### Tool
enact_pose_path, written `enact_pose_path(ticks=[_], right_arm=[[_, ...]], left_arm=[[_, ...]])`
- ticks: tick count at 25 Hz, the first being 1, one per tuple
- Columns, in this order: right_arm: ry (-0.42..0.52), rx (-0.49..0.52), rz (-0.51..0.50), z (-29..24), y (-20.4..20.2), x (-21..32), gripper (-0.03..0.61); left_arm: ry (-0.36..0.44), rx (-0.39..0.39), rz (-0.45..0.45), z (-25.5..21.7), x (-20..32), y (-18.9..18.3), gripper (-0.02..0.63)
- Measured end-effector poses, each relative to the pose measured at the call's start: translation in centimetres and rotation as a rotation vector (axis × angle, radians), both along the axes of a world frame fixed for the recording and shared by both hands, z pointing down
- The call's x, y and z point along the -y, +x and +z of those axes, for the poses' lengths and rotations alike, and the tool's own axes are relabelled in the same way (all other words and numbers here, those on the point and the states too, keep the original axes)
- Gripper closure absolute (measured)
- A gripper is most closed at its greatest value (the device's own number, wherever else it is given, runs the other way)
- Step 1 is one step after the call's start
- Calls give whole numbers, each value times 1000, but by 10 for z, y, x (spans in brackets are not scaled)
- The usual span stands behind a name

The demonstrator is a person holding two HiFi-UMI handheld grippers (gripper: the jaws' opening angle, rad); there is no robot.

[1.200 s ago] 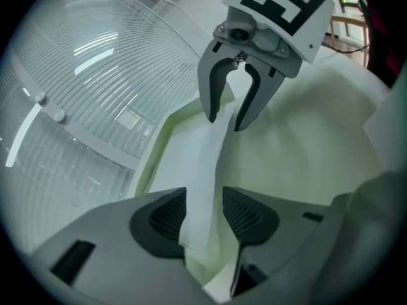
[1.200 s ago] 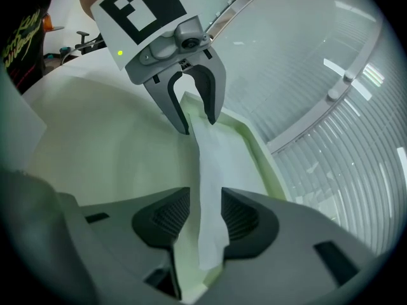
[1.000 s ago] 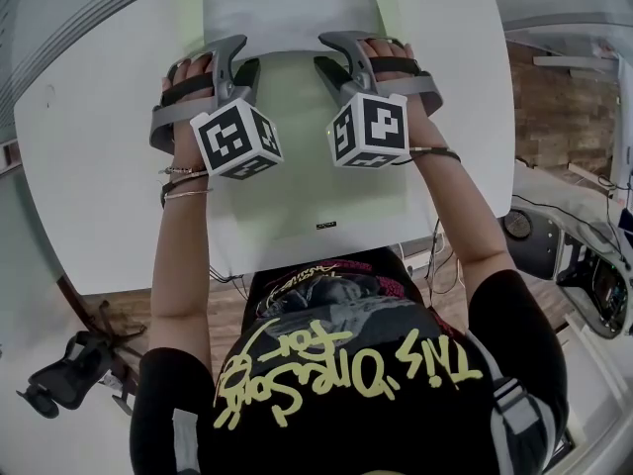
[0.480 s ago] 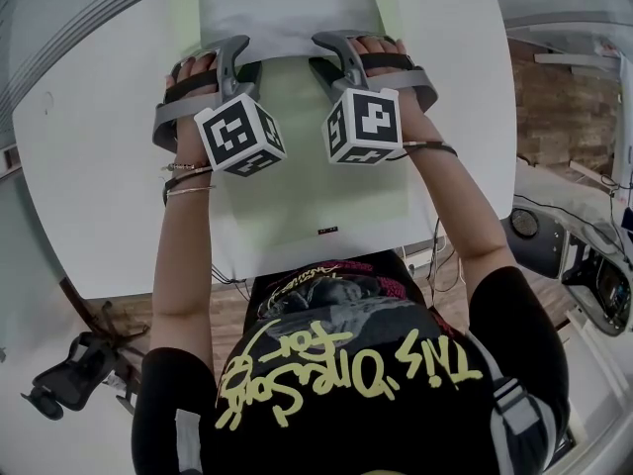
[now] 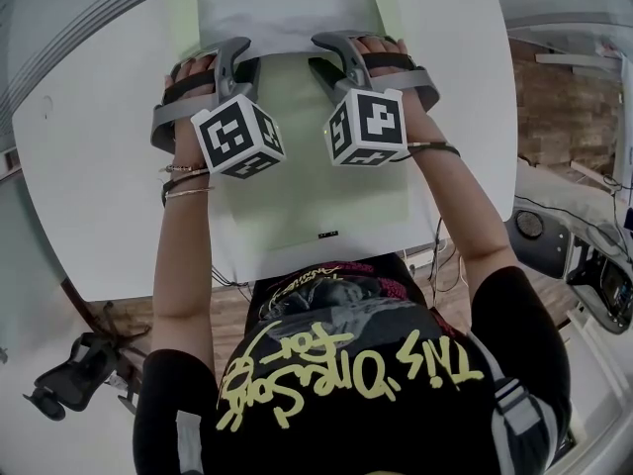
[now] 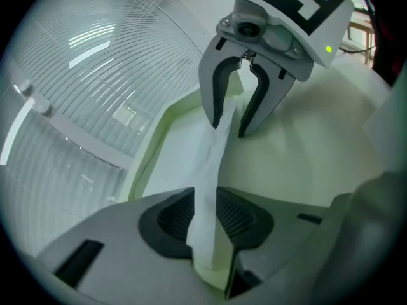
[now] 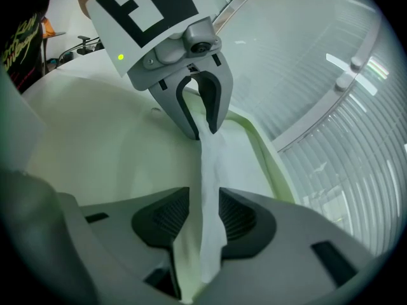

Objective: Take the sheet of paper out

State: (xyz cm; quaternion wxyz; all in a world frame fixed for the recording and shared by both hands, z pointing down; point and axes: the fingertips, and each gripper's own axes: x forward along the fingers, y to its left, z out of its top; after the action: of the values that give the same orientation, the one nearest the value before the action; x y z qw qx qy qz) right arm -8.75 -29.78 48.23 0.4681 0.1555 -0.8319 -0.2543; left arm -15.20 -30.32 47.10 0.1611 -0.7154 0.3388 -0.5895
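I hold a gripper in each hand, side by side, both tipped down at the white table. My left gripper has just been closing its jaws. The sheet of paper stands between them, and the two black pads now press on it from both sides. My right gripper is pinched on the same sheet, with its pads tight on the thin white edge.

The sheet is white and a bit crinkled. The edge closest to me runs from one gripper straight across to the other. The rest of the sheet lies flat past the tips of my grippers, on the far side of them.

Under both grippers lies a pale green folder. It is flat on the table and reaches back toward my body. Its raised green rim runs along the outer side of each gripper.

The left cube with black and white squares sits on the back of my left gripper. The right cube sits on my right gripper. The cubes are near each other but do not touch.
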Motion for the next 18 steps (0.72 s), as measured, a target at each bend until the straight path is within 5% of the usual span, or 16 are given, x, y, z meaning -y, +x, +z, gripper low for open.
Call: enact_pose_path(ticks=[18], right_arm=[[48, 6, 1, -5, -5, 23, 450]], left_arm=[[35, -48, -1, -10, 8, 5, 568]])
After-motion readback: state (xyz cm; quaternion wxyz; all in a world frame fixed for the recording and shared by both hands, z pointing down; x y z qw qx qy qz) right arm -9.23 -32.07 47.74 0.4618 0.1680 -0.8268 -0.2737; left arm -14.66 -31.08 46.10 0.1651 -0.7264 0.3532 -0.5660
